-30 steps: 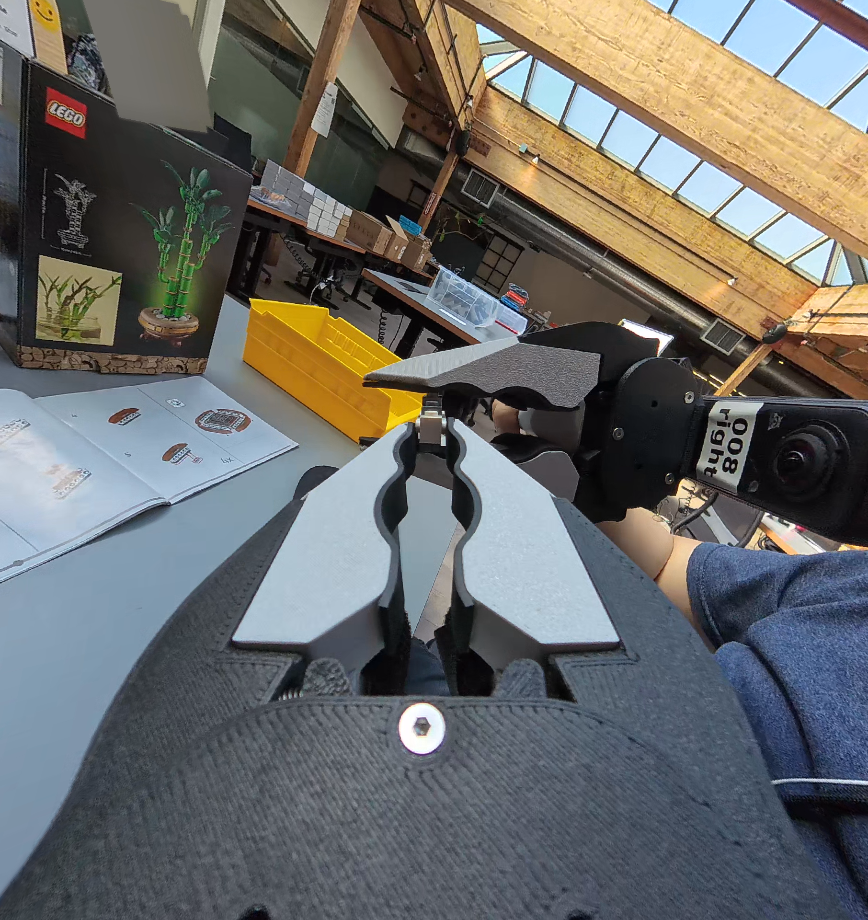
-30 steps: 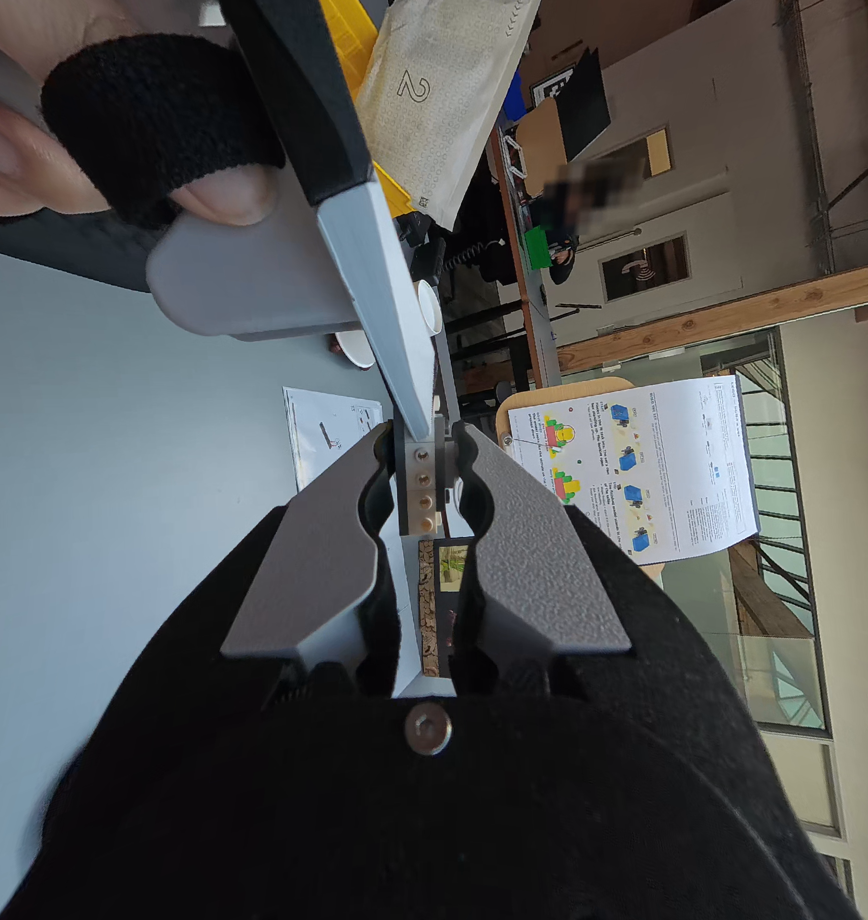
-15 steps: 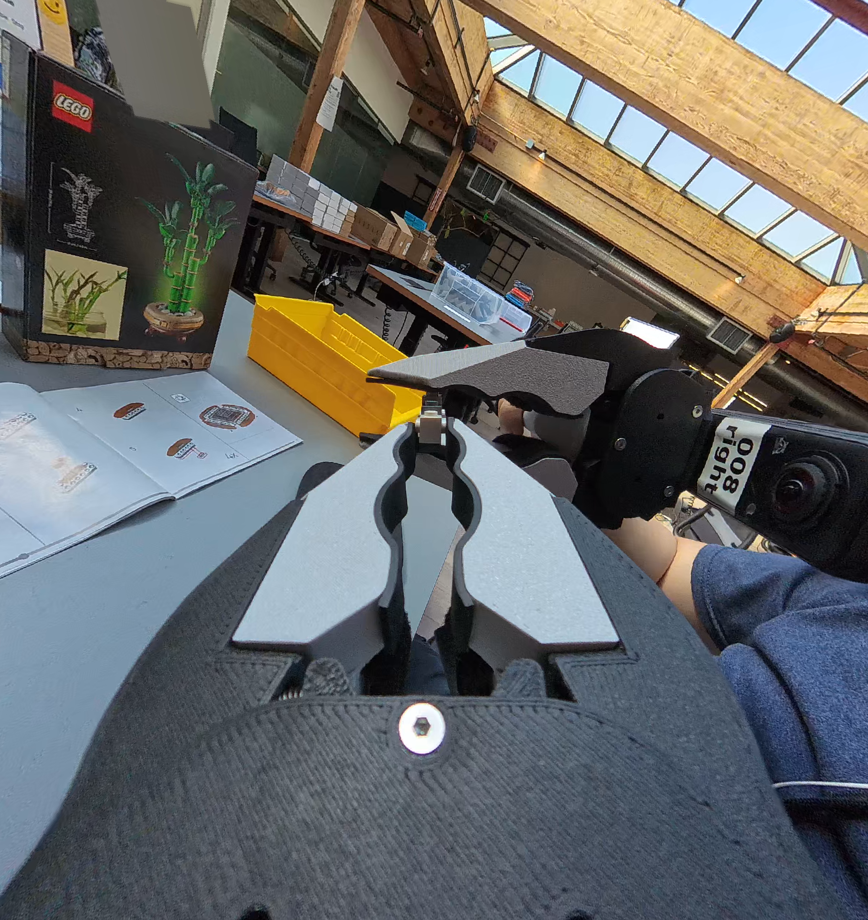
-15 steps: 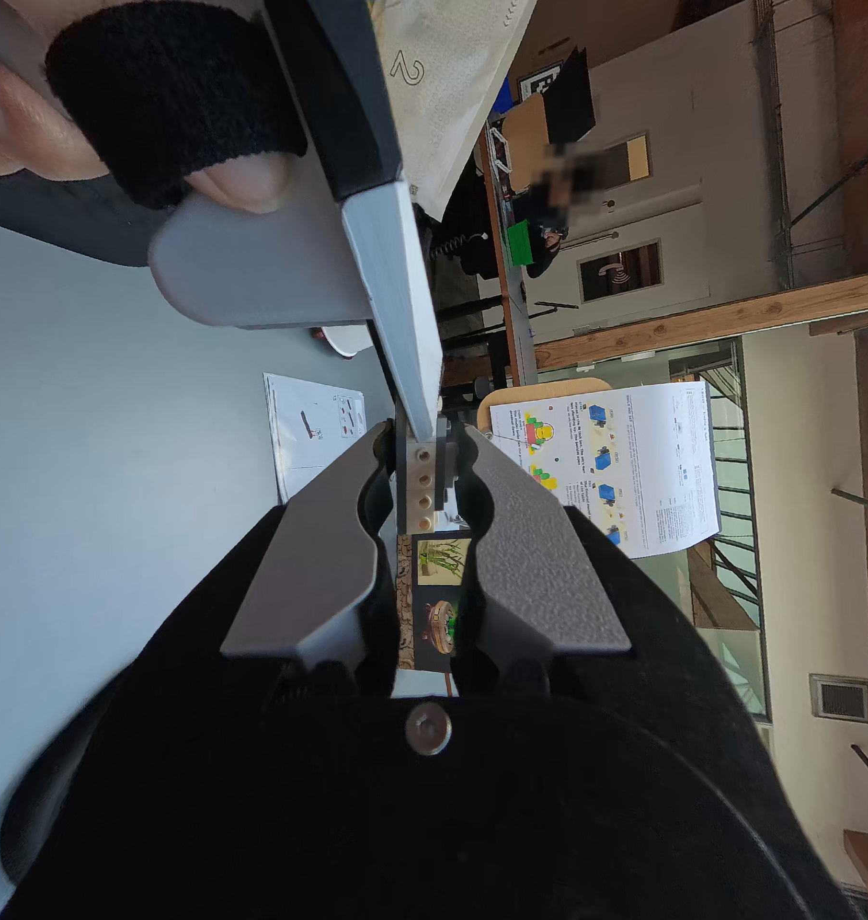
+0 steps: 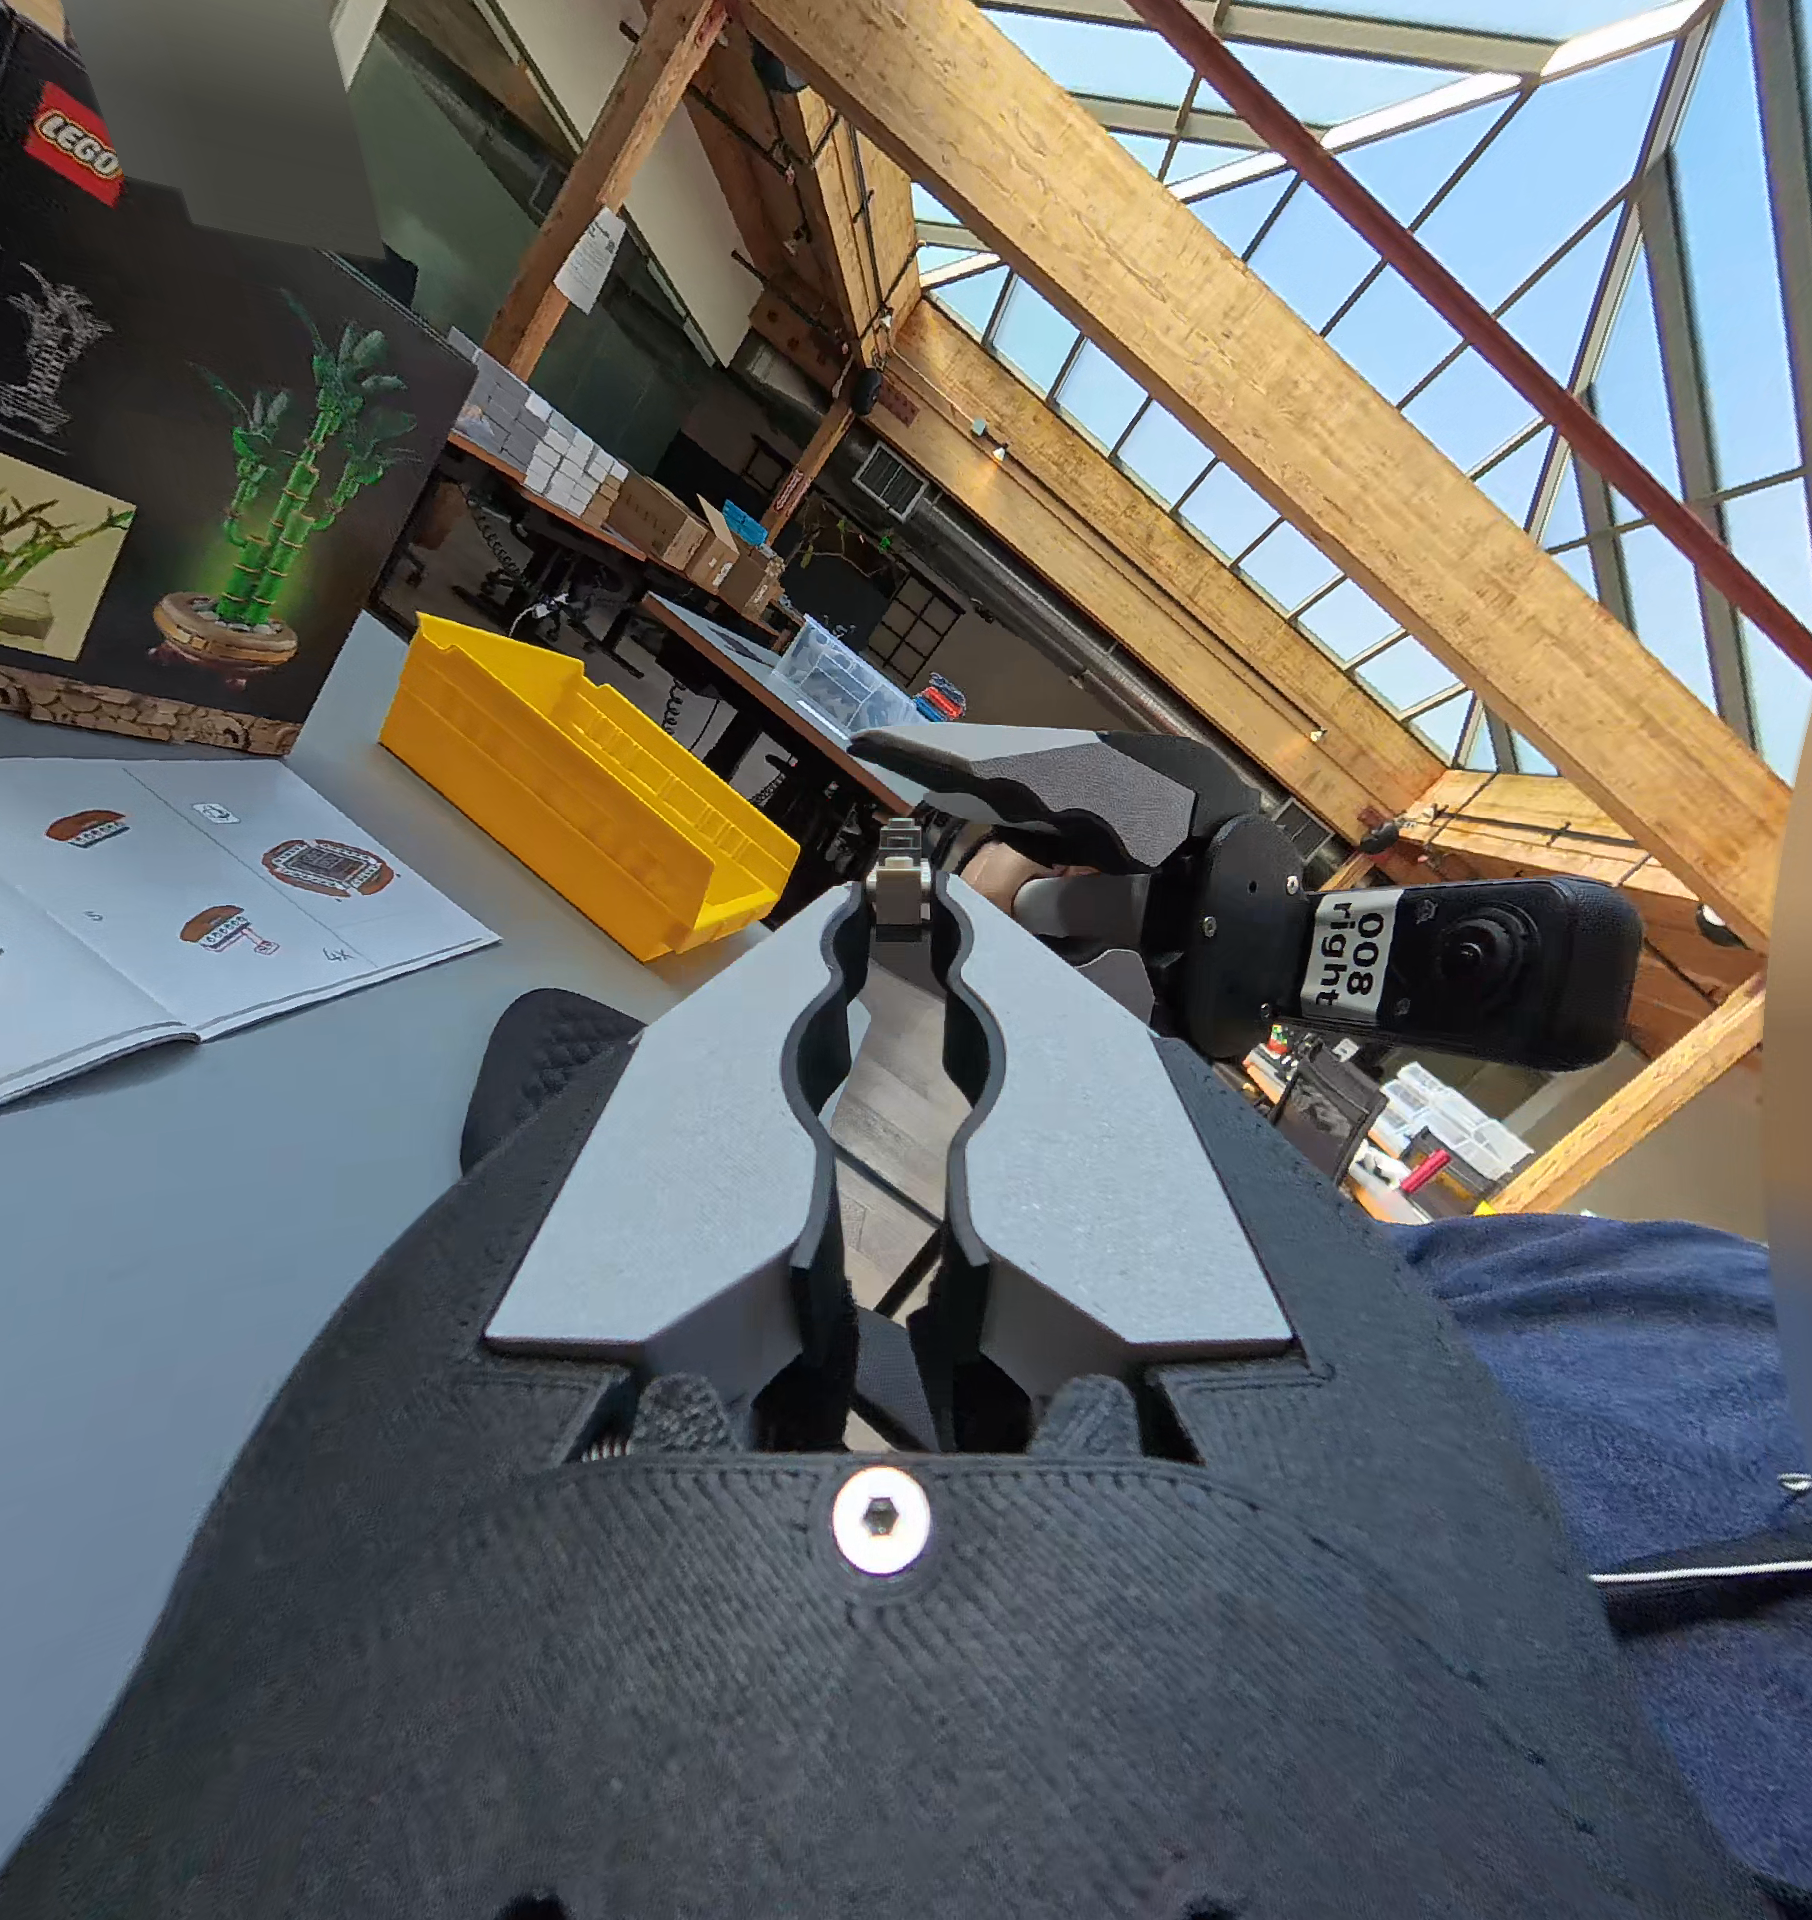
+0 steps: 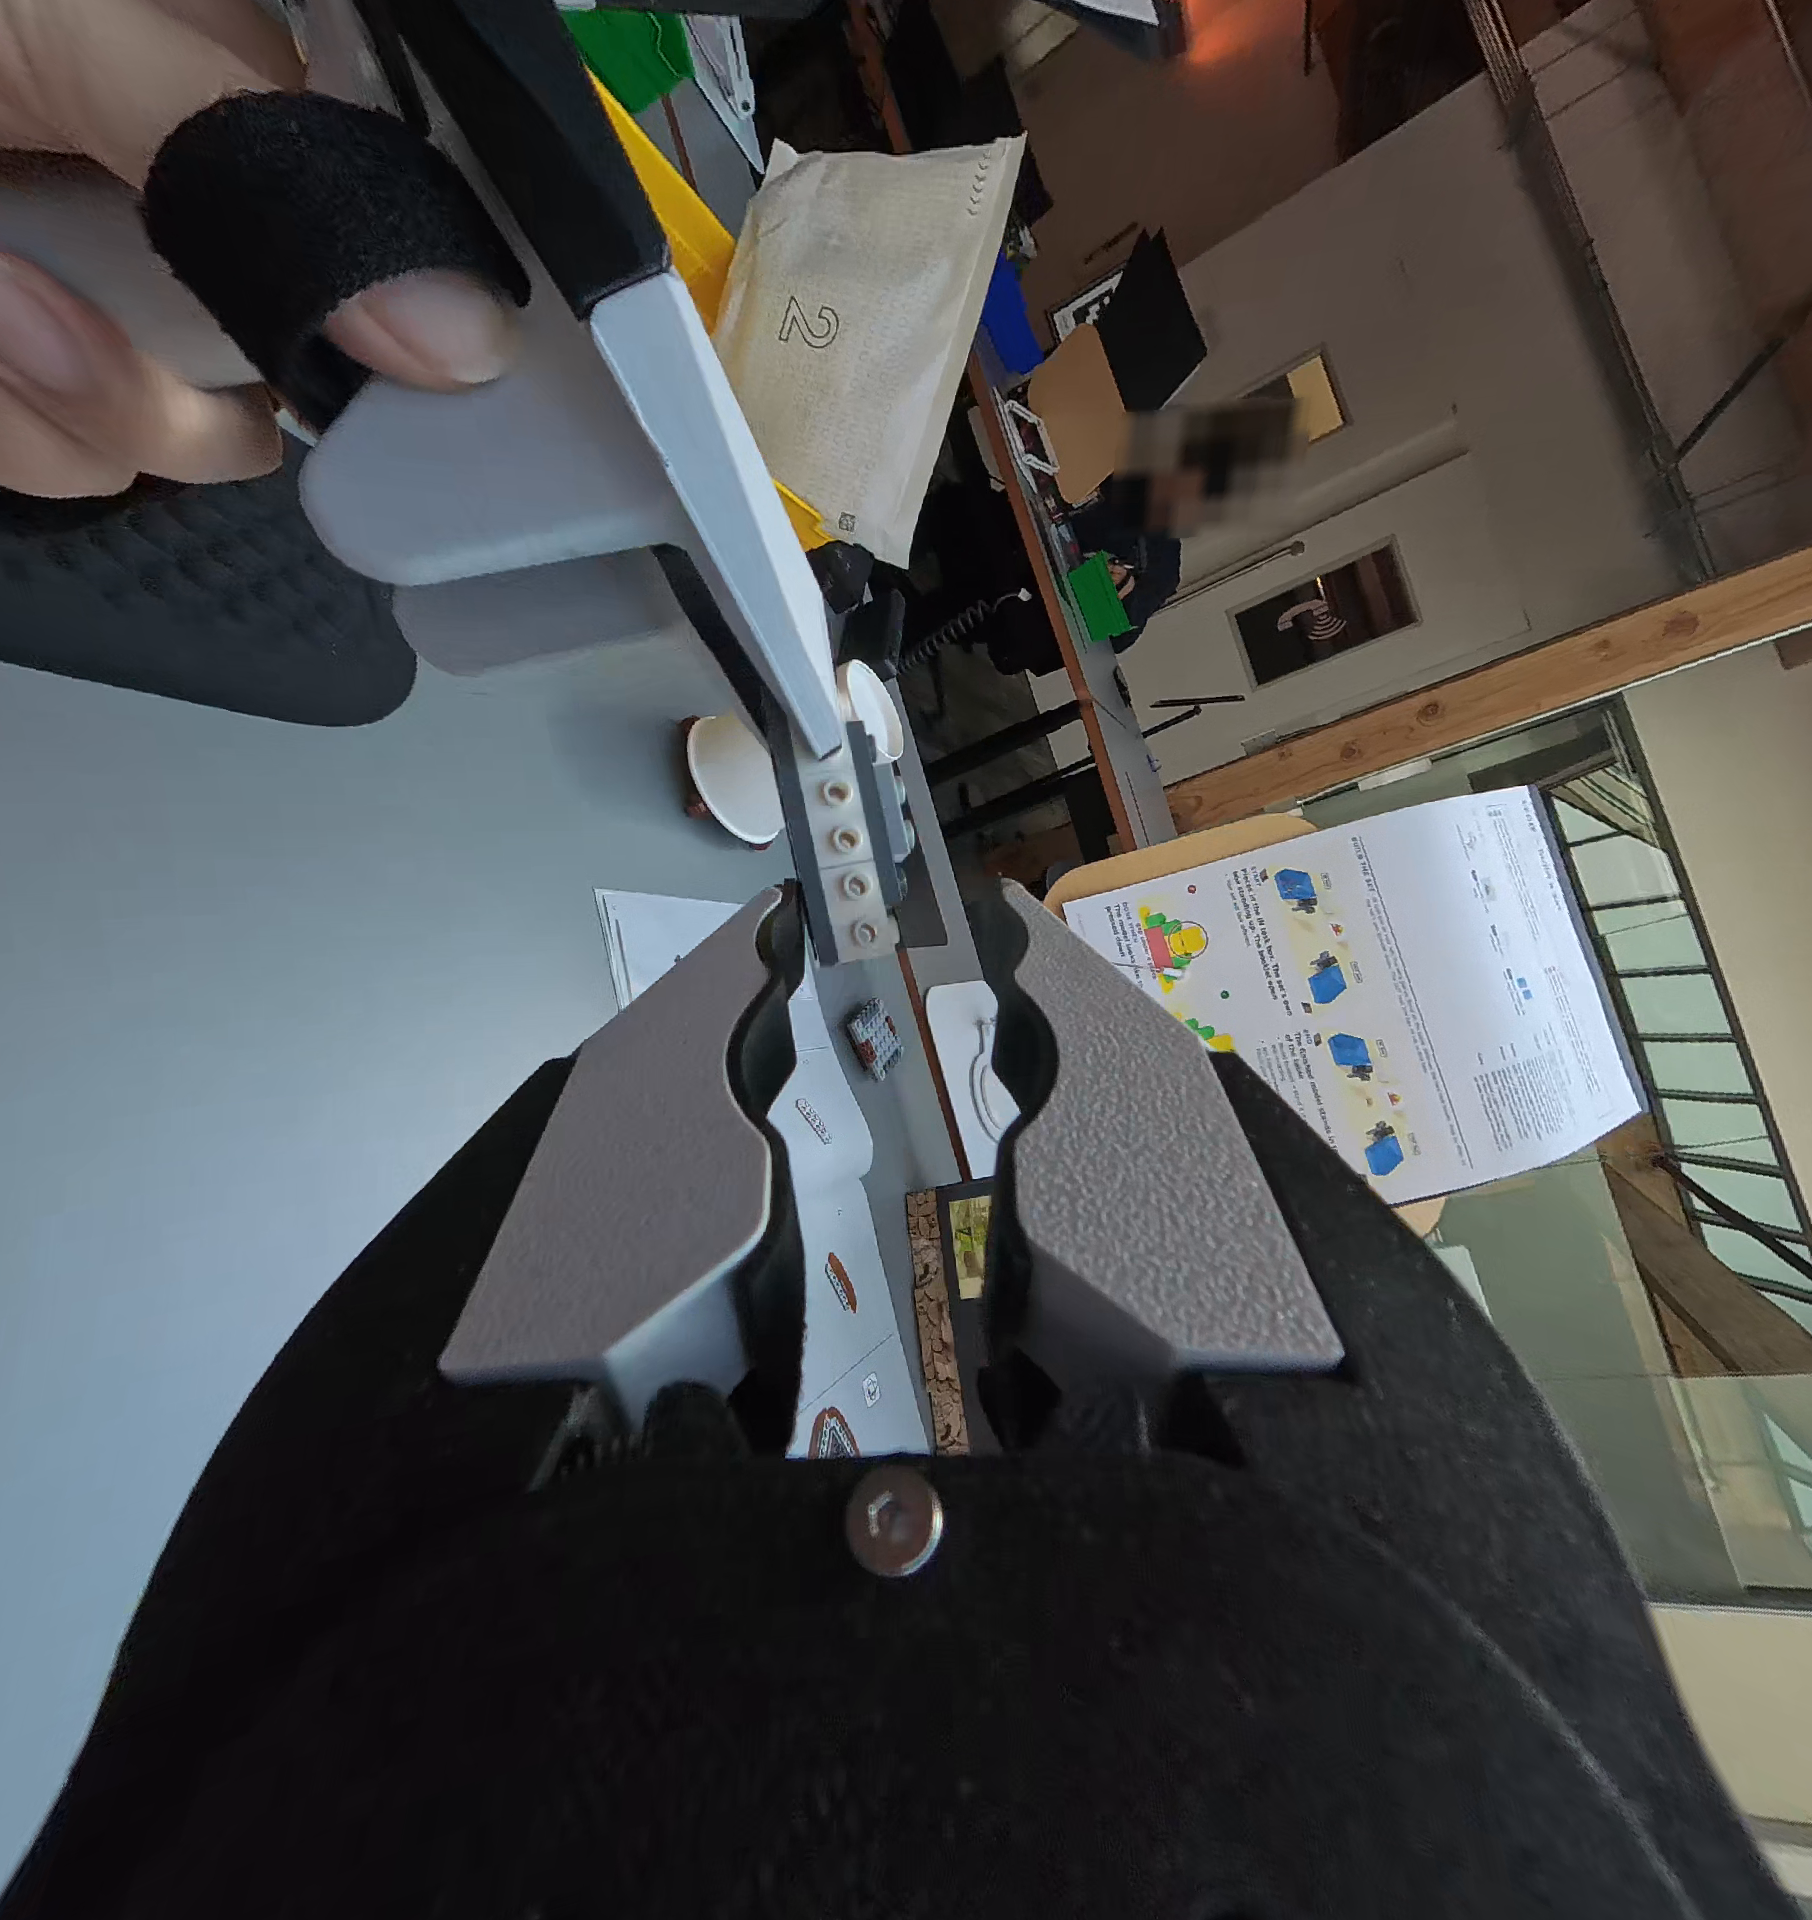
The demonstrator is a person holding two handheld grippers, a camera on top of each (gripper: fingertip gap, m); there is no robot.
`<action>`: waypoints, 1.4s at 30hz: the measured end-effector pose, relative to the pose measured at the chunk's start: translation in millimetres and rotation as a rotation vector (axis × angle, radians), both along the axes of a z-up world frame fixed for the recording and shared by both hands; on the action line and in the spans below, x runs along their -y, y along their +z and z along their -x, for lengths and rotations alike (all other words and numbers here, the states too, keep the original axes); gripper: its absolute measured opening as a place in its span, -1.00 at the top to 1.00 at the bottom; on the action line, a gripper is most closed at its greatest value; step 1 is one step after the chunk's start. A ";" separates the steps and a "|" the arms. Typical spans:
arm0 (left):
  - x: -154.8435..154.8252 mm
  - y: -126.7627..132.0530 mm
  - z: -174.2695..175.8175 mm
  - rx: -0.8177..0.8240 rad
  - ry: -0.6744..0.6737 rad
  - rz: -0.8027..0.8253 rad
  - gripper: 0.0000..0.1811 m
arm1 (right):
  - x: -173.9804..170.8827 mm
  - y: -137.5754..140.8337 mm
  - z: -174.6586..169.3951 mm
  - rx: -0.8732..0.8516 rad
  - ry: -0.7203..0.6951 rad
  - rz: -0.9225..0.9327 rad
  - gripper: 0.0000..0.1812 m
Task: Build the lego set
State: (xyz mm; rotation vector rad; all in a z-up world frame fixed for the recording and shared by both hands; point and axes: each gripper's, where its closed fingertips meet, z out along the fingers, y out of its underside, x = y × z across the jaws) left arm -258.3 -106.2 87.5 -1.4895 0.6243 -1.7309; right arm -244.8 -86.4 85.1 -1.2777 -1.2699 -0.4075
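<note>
My left gripper (image 5: 902, 920) is shut on a small grey and white lego assembly (image 5: 898, 885), held in the air above the grey table (image 5: 154, 1195). In the right wrist view the assembly (image 6: 848, 852) is a short stack of studded bricks, pinched by the left gripper's grey fingers (image 6: 715, 499). My right gripper (image 6: 897, 914) is open, its jaws standing either side of the assembly's near end; the left jaw is close to it, the right jaw apart. The right gripper also shows in the left wrist view (image 5: 1037, 800), just behind the assembly.
The lego box (image 5: 185, 468), an open instruction booklet (image 5: 206, 883) and a yellow bin (image 5: 590, 790) are on the table. A numbered paper bag (image 6: 860, 332), white cups (image 6: 736, 779) and loose lego pieces (image 6: 874, 1039) lie farther off. A hand (image 6: 50, 364) holds the left gripper. The grippers are tip to tip, or close to it.
My right gripper has opened, let go of the assembly and drawn back a little. The left gripper keeps hold of it.
</note>
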 end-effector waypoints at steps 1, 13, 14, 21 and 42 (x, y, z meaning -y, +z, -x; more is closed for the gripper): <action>-0.8 -0.4 1.7 0.014 -0.014 0.023 0.90 | 1.8 -1.6 -1.7 -0.001 0.010 0.019 0.63; 4.8 -4.0 -7.9 -0.052 0.029 -0.064 0.90 | 0.4 -14.9 -5.7 0.109 -0.099 0.074 0.80; 4.8 -4.1 -8.0 -0.054 0.028 -0.065 0.90 | 0.9 -15.9 -6.0 0.105 -0.102 0.087 0.80; 8.6 -3.1 -9.3 -0.071 0.011 -0.171 0.81 | 2.0 -11.5 -9.8 0.151 -0.118 0.023 0.81; 17.4 -40.5 -21.1 -0.638 0.168 -1.432 0.76 | 15.0 -43.8 -13.0 0.248 -0.063 0.178 0.80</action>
